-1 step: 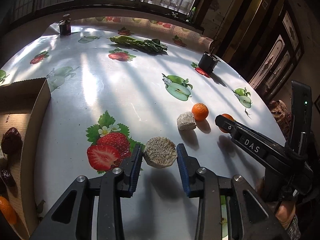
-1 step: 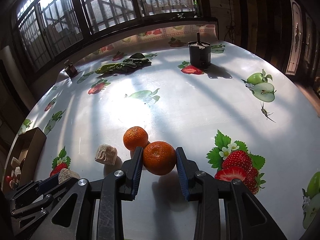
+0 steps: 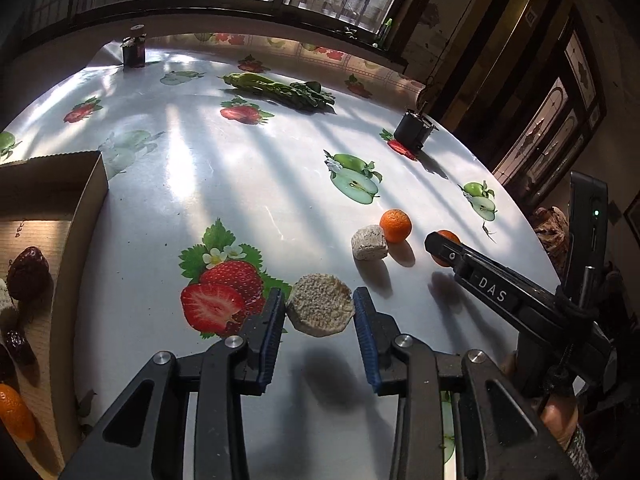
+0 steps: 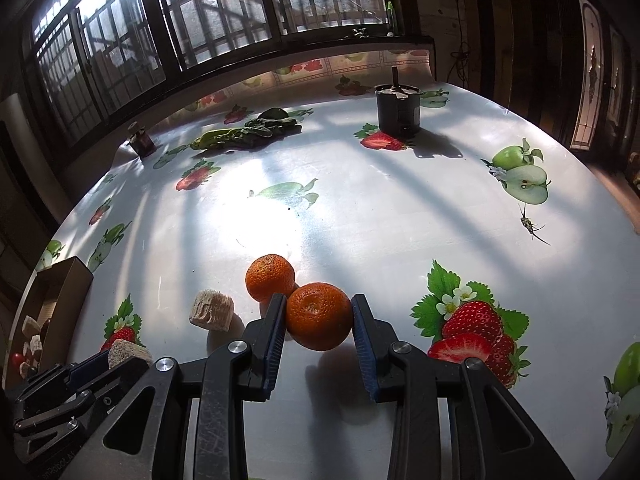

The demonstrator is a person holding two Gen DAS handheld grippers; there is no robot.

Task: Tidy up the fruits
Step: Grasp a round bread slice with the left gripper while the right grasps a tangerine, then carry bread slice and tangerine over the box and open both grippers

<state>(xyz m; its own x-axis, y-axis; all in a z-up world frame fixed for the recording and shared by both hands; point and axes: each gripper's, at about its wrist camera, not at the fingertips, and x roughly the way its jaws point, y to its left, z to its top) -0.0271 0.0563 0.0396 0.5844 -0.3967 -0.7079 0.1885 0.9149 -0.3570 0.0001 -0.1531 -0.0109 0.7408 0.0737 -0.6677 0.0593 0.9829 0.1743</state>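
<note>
My left gripper (image 3: 320, 312) is shut on a round beige cake-like piece (image 3: 320, 309) and holds it above the table; its shadow lies below. My right gripper (image 4: 319, 318) is shut on an orange (image 4: 319, 315), also lifted a little. It also shows in the left wrist view (image 3: 444, 246). A second orange (image 4: 270, 278) (image 3: 395, 225) and a beige cube (image 4: 212, 311) (image 3: 369, 242) lie on the fruit-print tablecloth (image 3: 240, 184). A cardboard box (image 3: 80, 216) at the left holds dates (image 3: 28, 272) and a small orange fruit (image 3: 14, 412).
Green vegetables (image 3: 280, 90) lie at the far side. A dark canister (image 3: 414, 130) stands at the far right, a small dark jar (image 3: 134, 51) at the far left. The table's edge curves off at the right (image 3: 532, 232). Windows run behind the table.
</note>
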